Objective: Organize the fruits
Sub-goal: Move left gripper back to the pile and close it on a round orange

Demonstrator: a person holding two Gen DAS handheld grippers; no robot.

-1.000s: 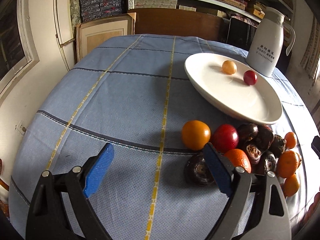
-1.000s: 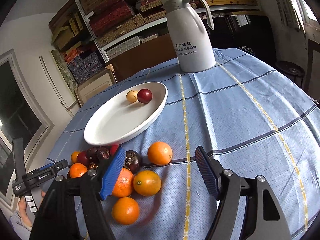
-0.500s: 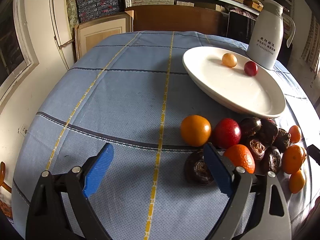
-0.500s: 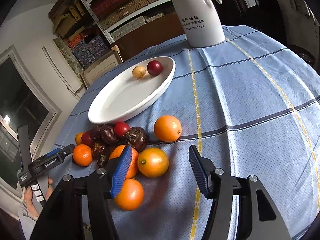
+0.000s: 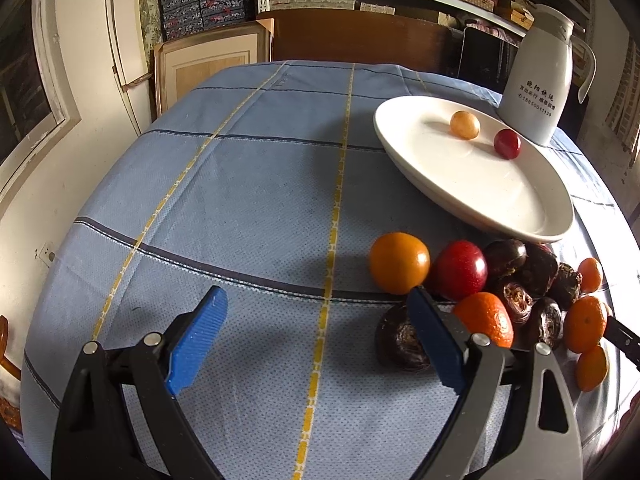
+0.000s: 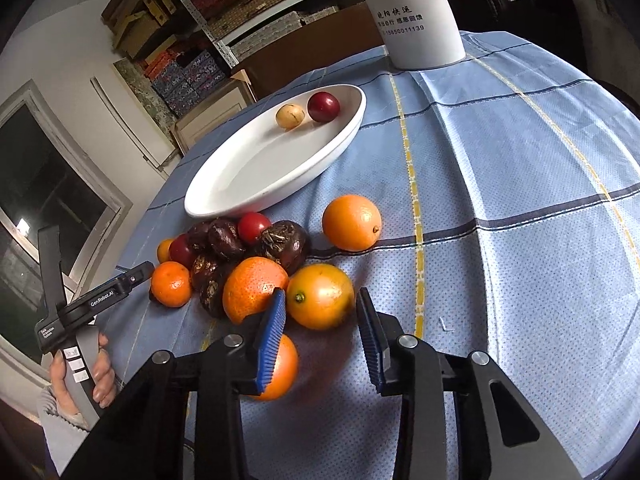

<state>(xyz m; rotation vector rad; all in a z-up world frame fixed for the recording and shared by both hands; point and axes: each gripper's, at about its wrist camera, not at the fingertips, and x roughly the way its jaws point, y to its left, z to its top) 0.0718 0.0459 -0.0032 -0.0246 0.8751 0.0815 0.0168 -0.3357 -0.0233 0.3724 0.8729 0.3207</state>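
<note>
A pile of oranges, red fruits and dark brown fruits (image 6: 224, 240) lies on the blue cloth in front of the white oval plate (image 6: 224, 208). The plate holds a pale yellow fruit (image 6: 290, 116) and a red fruit (image 6: 324, 107). My right gripper (image 6: 320, 312) is closing its jaws around a glossy yellow-orange fruit (image 6: 320, 292) that sits between the blue pads; a thin gap still shows at the right pad. Another orange (image 6: 280, 368) lies under the left finger. My left gripper (image 5: 316, 340) is open over bare cloth, with a dark fruit (image 5: 396, 344) just behind its right finger.
A white jug (image 5: 536, 80) stands behind the plate (image 5: 400, 152). One orange (image 6: 352, 222) lies apart, right of the pile. A person's hand (image 6: 100, 376) holds the left tool at the table's left edge. Shelves of boxes and a window frame lie beyond the table.
My right gripper has tipped down toward the pile and its jaws have narrowed around the yellow-orange fruit. The left gripper has stayed where it was, open.
</note>
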